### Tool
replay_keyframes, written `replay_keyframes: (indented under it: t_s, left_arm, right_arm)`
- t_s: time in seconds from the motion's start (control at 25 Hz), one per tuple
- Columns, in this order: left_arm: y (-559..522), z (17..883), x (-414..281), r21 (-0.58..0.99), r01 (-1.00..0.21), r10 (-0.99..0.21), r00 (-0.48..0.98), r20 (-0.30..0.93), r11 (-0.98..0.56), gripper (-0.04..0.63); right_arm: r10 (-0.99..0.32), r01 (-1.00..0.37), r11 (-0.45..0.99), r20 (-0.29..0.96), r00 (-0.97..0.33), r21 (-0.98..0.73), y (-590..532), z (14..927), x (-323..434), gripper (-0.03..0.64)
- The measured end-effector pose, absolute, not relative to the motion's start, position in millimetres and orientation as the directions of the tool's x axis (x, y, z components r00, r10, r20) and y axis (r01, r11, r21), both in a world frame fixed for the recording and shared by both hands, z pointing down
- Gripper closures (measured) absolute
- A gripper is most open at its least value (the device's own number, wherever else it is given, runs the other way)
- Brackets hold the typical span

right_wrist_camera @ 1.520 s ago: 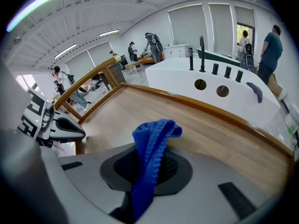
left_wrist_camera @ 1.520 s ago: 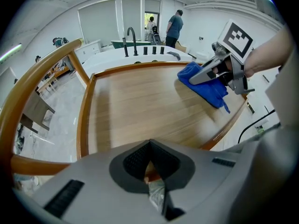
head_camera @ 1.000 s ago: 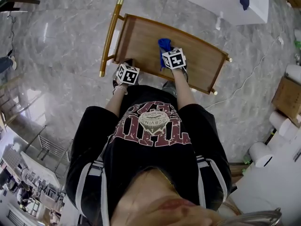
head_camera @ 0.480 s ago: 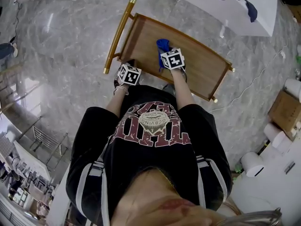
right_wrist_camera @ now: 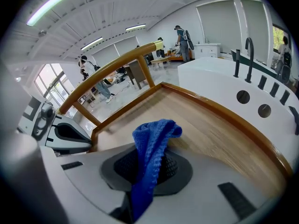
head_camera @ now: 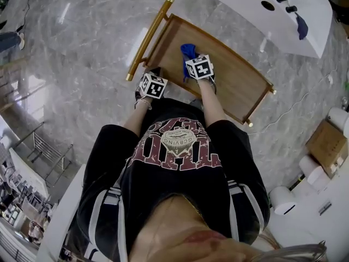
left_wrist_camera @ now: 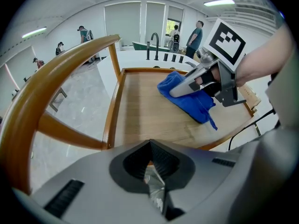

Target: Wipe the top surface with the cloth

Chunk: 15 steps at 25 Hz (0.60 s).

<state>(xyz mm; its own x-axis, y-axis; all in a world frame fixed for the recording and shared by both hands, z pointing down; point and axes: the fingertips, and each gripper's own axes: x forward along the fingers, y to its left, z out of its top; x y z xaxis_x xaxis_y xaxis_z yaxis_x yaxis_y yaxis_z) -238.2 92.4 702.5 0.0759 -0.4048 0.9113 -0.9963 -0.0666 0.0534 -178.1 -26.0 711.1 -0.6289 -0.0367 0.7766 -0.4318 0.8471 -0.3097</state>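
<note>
The top surface is a wooden tray (head_camera: 234,83) with a raised rim, on a cart. A blue cloth (head_camera: 188,51) lies bunched on its left half. My right gripper (head_camera: 192,59) is shut on the cloth (right_wrist_camera: 149,148), which hangs between its jaws and rests on the wood. From the left gripper view, the right gripper (left_wrist_camera: 180,88) presses the cloth (left_wrist_camera: 194,104) down. My left gripper (head_camera: 152,85) is at the tray's near left corner, jaws shut (left_wrist_camera: 152,169); what lies under them is hidden.
A golden curved handle (head_camera: 150,37) stands at the cart's left end. A white counter with a black faucet (head_camera: 272,7) is just beyond the cart. A cable (head_camera: 297,91), a cardboard box (head_camera: 327,141) and paper rolls sit on the marble floor at right. People stand far off.
The head view has shifted, so the cart sits higher and further right in the picture. The right gripper with the cloth is a little nearer the handle end. The left gripper stays at the corner.
</note>
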Motion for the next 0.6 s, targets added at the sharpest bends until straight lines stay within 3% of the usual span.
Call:
replay_keyframes:
  t_s: [0.6]
  left_arm:
    - [104.0, 699.8, -247.6, 0.093, -0.996, -0.425, 0.082, 0.901, 0.006, 0.549]
  right_arm:
    - [0.035, -0.327, 0.892, 0.770, -0.637, -0.311, -7.1, 710.0, -238.1, 0.561]
